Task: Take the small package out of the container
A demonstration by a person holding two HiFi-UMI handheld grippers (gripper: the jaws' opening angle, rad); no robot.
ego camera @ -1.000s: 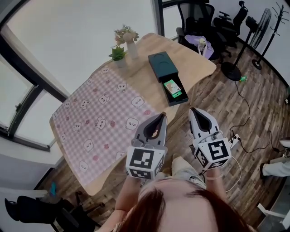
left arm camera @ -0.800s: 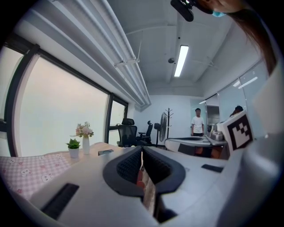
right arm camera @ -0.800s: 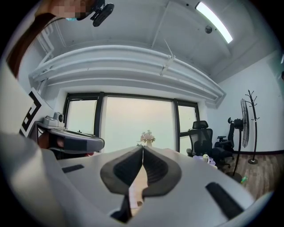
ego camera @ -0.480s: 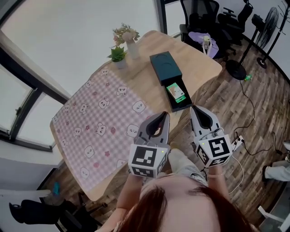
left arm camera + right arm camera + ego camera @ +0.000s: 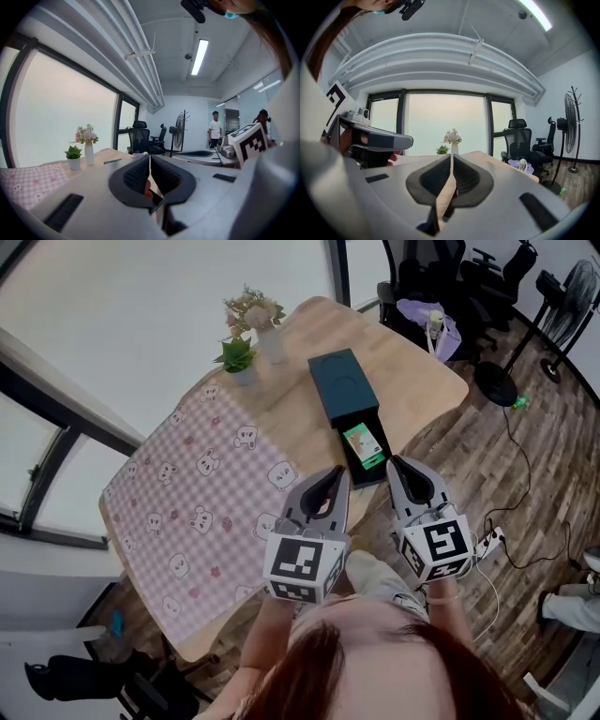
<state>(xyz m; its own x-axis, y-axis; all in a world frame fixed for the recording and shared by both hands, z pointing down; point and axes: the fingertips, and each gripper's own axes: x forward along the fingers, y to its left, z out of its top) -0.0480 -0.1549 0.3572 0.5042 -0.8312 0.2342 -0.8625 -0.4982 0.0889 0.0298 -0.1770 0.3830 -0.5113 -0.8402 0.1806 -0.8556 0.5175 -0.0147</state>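
Barely begun. Left to do: reach, grasp, lift out small package [image 5: 364, 443], lying in open tray of dark container [image 5: 342, 381] near tabletop's right edge. Left gripper [image 5: 334, 474] and right gripper [image 5: 396, 464] both pinched closed, empty.

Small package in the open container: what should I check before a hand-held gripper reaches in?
1. Container open, small package exposed: ok.
2. Small package lying inside, nothing touching it: ok.
3. Right hand-held gripper open for a grasp: not ok, shut and empty.
4. Left hand-held gripper open: not ok, shut and empty.
5. Vase and plant apart from the container: ok.
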